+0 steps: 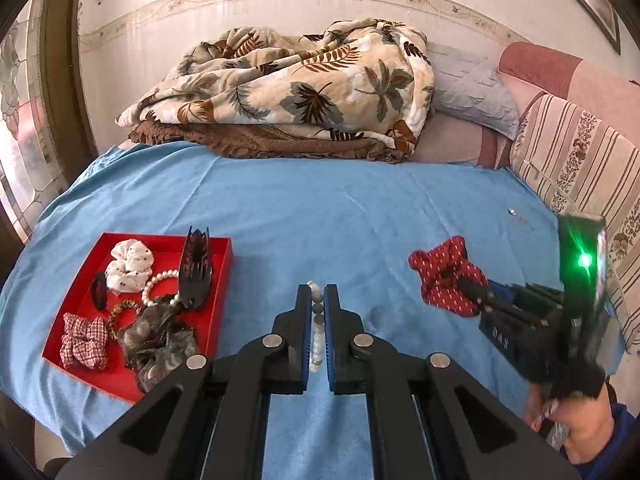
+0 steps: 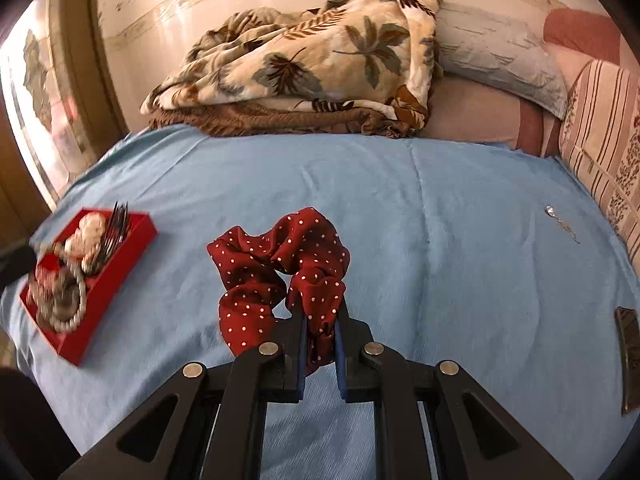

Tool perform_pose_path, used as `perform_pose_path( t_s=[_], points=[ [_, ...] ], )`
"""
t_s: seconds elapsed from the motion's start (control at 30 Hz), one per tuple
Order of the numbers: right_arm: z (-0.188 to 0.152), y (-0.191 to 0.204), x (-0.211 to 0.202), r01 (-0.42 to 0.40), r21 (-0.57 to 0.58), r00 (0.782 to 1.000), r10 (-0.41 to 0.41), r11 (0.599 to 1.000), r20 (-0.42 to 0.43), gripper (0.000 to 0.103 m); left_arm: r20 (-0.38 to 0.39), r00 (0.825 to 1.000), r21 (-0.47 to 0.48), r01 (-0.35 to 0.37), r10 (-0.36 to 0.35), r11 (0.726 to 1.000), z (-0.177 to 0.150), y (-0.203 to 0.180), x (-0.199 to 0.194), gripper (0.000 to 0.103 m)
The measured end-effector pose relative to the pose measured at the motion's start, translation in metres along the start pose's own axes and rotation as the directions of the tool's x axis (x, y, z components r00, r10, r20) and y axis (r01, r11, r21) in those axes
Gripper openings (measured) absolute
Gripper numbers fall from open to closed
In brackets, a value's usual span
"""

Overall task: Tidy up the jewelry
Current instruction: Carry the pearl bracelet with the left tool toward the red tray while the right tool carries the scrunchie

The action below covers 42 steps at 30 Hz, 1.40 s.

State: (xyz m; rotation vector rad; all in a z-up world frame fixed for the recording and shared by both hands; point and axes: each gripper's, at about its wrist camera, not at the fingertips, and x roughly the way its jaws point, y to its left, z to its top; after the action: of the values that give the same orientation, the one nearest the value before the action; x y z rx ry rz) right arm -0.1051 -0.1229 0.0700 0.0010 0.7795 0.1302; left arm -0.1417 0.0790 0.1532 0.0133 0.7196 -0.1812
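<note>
Over the blue bedsheet [image 1: 280, 208], the left gripper [image 1: 318, 294] points forward with its fingers nearly closed on a string of pale beads [image 1: 317, 320] that runs down the narrow gap between them. To its right, the right gripper [image 2: 320, 312] is held low and level, fingers pinched on a red polka-dot scrunchie [image 2: 280, 256] whose loop hangs ahead of the tips. The red tray [image 1: 218, 280] lies on the sheet to the left, holding a white scrunchie [image 1: 130, 266], a pearl bracelet [image 1: 160, 280], a black claw clip [image 1: 195, 268], a checked scrunchie [image 1: 84, 340] and a grey scrunchie [image 1: 160, 340]. A small silvery chain [image 2: 560, 224] lies far right on the sheet. A leaf-print blanket [image 1: 288, 84] is heaped at the back against the wall, pillows [image 1: 472, 92] beside it.
</note>
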Motion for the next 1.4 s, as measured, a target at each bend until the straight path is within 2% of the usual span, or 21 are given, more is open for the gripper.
perform_pose_path(
  t_s=[0.27,0.7,1.03,1.4],
  points=[
    [-0.034,0.028,-0.015,0.009,-0.061,1.000,-0.009,0.998,-0.006,0.012,-0.003,1.000,-0.033,-0.029,0.029,0.999,-0.011,0.017,-0.006,0.006],
    [-0.064,0.059,-0.016,0.003,-0.092,0.999,-0.008,0.996,-0.051,0.012,-0.001,0.994,-0.071,-0.113,0.113,0.991,-0.019,0.055,-0.014,0.006],
    [-0.058,0.085,-0.028,-0.022,-0.141,0.999,0.016,0.990,-0.041,0.012,-0.014,0.989,-0.134,-0.148,0.148,0.980,-0.026,0.092,-0.020,0.006],
    [-0.038,0.120,-0.033,-0.096,-0.184,0.995,0.089,0.978,-0.046,0.013,-0.024,0.986,-0.200,-0.168,0.167,0.965,-0.030,0.125,-0.029,0.006]
  ],
)
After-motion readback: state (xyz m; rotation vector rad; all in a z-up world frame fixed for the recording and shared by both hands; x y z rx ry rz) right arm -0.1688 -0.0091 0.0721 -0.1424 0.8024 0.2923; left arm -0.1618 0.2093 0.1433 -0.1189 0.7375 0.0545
